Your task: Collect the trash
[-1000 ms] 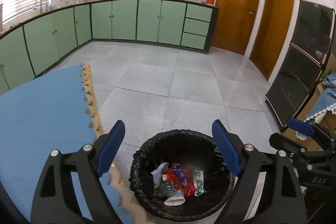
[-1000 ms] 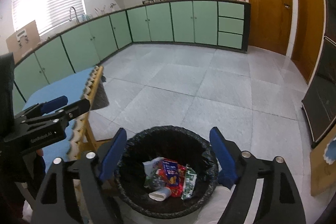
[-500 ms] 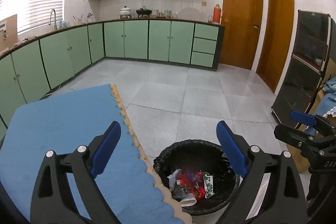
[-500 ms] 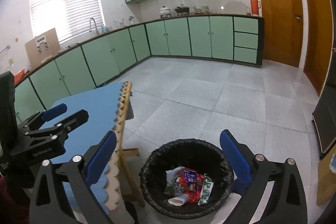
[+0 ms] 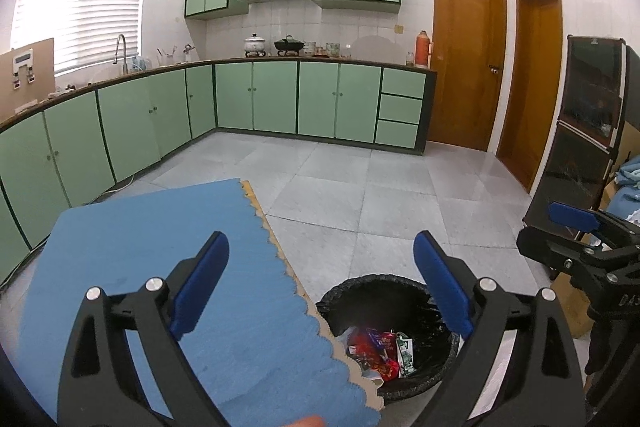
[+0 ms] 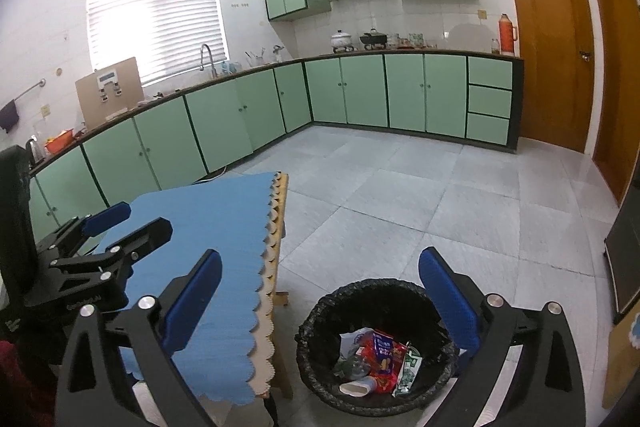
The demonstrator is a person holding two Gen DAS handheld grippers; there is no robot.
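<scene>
both my tongs are empty rn. left gripper (image 5: 320, 279) has its jaws wide apart w/ nothing between, and they've just been opening a bit more. right gripper (image 6: 320, 297) same, jaws spread as far as they go, just been opening too, nothing between them. prob because there's nothing left to hold: the trash (image 6: 376, 359) already sits at the bottom of the bin (image 6: 320, 311), a black-bagged round can on the floor (image 6: 400, 211), just beside the long scalloped edge of the table (image 5: 140, 227), near that edge's near end. blue cloth on the table is bare as far as i can see, so i'd judge the collecting is about done. pile is a red snack wrapper, a green-white packet, a white cup on its side, some clear crumpled stuff. print on the red wrapper too small to read. on the grippers' bodies i can make out "das" on one, other label too blurry
</scene>
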